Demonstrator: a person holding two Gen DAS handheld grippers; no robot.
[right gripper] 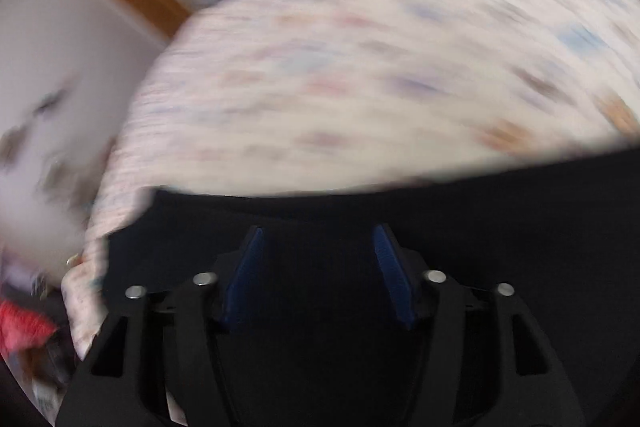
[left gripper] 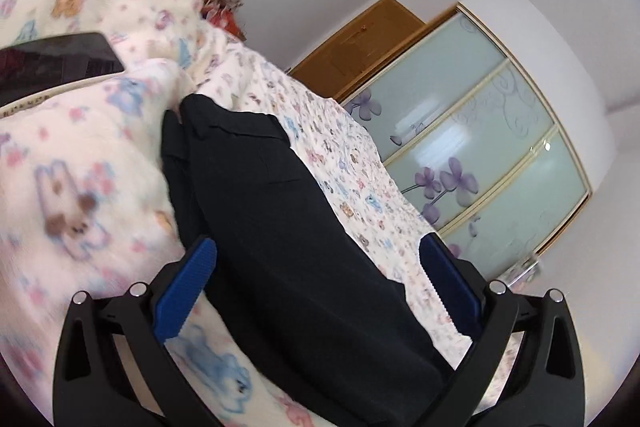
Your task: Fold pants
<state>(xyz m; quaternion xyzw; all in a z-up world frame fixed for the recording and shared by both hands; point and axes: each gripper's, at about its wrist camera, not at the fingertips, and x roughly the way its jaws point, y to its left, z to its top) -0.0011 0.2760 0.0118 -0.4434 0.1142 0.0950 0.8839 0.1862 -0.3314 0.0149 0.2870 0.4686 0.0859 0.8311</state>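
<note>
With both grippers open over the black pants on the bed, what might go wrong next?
1. The fluffy printed blanket touches the far end of the pants; the wide-open left gripper may catch blanket along with the pants.
2. The right wrist view is blurred by motion; the right gripper, jaws open over dark cloth, may close on a wrong spot.
3. The pants seem already doubled; one-layer grabs would undo it.

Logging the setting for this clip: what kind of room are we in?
Most likely a bedroom. The black pants lie on a bed covered with a cartoon-print sheet, a fleecy blanket is bunched beside them, and a wardrobe with frosted, flower-patterned sliding doors stands against the wall.
</note>
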